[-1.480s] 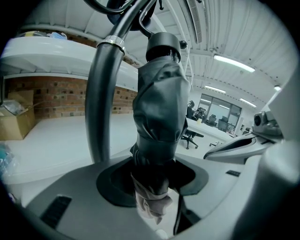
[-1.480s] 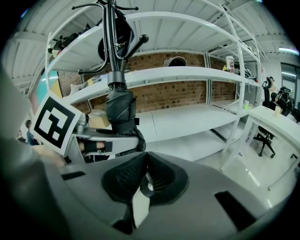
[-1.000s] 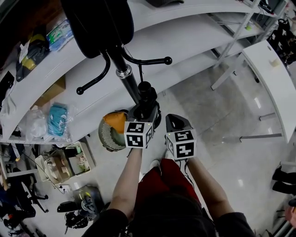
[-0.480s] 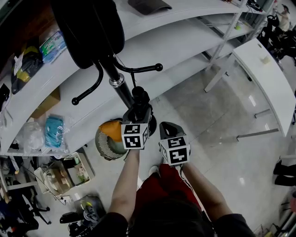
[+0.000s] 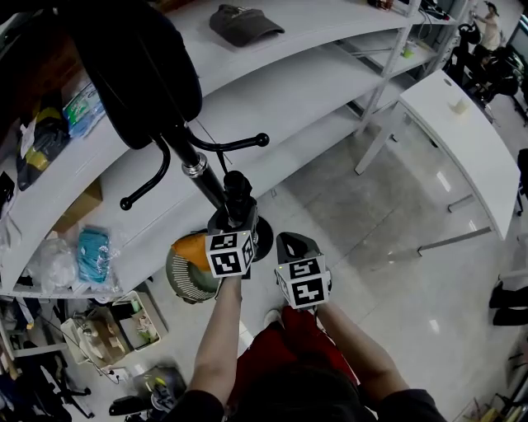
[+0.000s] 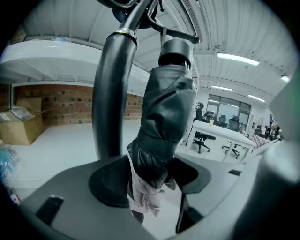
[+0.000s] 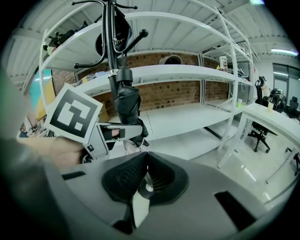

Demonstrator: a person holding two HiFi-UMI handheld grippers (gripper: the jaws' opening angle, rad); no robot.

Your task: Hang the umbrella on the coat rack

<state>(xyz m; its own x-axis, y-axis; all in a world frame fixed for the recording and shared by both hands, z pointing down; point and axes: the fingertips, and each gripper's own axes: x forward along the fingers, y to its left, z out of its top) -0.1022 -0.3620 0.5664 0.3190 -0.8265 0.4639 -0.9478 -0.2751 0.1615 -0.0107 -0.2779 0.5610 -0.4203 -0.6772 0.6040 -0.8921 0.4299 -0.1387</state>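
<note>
Left gripper point(image 6: 151, 180): snag risk

Jaws have just been opening wide. Folded black fabric umbrella point(image 6: 166, 108) hangs free between them, at twelve o'clock, beside black metal coat rack point(image 6: 108, 93). Right gripper point(image 7: 140, 176) closed, empty. Careless withdrawal could snag fabric, unhooking it.

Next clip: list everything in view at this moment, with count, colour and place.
coat rack: 1, black, centre
umbrella: 1, black, folded, beside the rack's pole
hanging item: 1, black, high on the rack
shelving: 1 unit, white, behind the rack
cap: 1, grey, top shelf
table: 1, white, right
round object: 1, orange and green, floor by the rack
left gripper: 1, grey, jaws have just been opening, apart around the umbrella
right gripper: 1, grey, jaws together, empty
</note>
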